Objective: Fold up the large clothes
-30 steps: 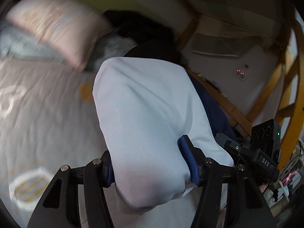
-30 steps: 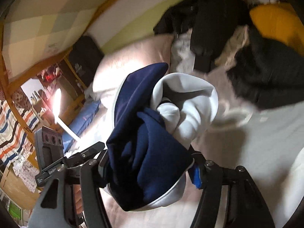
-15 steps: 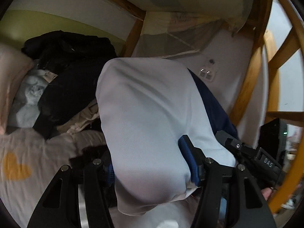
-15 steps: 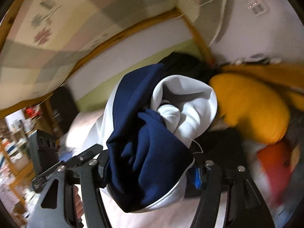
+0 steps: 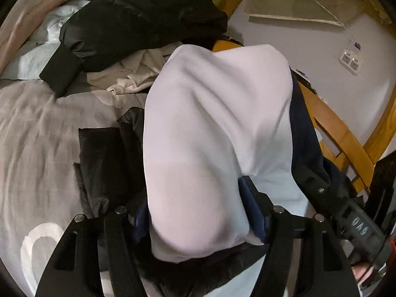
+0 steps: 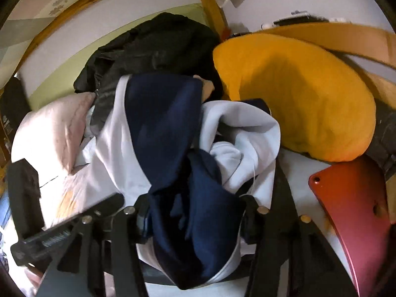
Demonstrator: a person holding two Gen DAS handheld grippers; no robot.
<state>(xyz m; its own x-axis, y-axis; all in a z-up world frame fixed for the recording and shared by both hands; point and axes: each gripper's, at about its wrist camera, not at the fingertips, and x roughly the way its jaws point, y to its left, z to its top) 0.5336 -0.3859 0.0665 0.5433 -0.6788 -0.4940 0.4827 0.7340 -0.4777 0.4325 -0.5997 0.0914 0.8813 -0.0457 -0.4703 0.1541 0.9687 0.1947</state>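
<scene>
The folded white and navy-blue fabric garment is held up over the bed, gripped from both sides. In the left wrist view the left gripper has its blue pads pressed into the white side of the bundle; its jaws have just been opening a little, yet the cloth between them is pinched. The bundle's long axis runs away from the camera along the fingers, its far rounded end pointing toward the pale wall and the wooden bed frame.

In the right wrist view the right gripper clamps the navy side of the same garment, with white folds spilling out to the right; its jaws have just been closing further on the cloth. Here too the bundle stretches forward and upward from the jaws.

Below the garment lies the grey bedsheet. Behind it sit a heap of black jackets, a crumpled beige cloth and a mustard-yellow cushion. A flat red board lies at the right edge, near the cushion.
</scene>
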